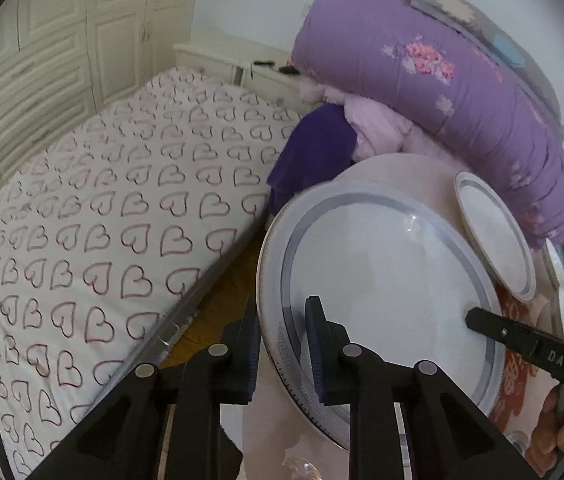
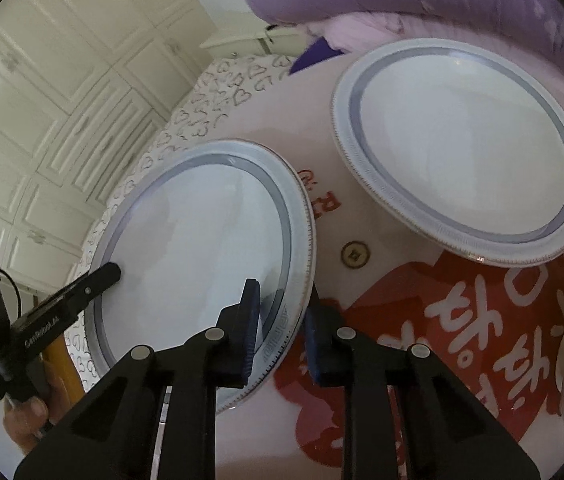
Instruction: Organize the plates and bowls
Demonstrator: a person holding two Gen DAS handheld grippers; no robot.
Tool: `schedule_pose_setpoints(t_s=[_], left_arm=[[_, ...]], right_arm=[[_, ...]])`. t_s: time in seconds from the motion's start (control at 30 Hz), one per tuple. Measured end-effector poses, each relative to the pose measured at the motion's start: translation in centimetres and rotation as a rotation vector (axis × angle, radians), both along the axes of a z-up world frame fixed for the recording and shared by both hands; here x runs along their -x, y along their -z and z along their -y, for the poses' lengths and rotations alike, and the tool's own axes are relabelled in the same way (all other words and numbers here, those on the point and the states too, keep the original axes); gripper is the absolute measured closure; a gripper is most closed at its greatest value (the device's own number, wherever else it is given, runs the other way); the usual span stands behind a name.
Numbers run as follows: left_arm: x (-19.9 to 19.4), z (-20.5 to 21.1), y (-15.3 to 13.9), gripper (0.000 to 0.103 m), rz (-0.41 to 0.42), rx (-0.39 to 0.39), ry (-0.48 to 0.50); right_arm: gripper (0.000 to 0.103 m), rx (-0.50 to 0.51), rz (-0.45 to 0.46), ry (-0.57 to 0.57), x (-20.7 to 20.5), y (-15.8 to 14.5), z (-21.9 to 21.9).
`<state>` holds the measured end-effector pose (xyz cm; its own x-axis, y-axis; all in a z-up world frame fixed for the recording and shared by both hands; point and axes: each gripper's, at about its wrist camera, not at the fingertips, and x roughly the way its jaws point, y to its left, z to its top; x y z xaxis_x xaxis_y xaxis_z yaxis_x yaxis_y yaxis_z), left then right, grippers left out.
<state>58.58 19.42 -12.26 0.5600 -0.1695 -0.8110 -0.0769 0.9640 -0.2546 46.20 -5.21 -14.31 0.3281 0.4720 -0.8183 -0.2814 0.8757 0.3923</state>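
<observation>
1. Bedroom desk [image 2: 362,216], draped in a pink cloth with red print, carries the dishes beside a heart-patterned bed [image 1: 102,208].
2. Left gripper [image 1: 282,344] and right gripper [image 2: 280,332] each pinch opposite rims of one large plate [image 2: 202,240], fingers narrow, probably sharing its weight.
3. Glossy, round, grey-banded ceramic.
4. Farther back, a second plate [image 2: 462,152] rests flat; purple quilt [image 1: 442,80] behind.
</observation>
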Motion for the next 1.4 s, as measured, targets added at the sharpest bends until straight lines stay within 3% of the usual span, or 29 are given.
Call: schedule_pose_setpoints(t_s=[0.4, 0.8, 1.4], left_arm=[[5.9, 1.5, -1.2, 0.087, 0.027, 0.035, 0.014], [12.4, 4.4, -4.7, 0.088, 0.098, 0.075, 0.066], [28.4, 7.4, -8.8, 0.087, 0.173, 0.011, 0.116]], right_arm=[[0.083, -0.012, 0.056, 0.007, 3.8, -1.4, 2.1], [0.083, -0.037, 0.145, 0.044, 8.9, -4.4, 7.0], [0.083, -0.058, 0.215, 0.026, 19.3, -5.9, 11.0]])
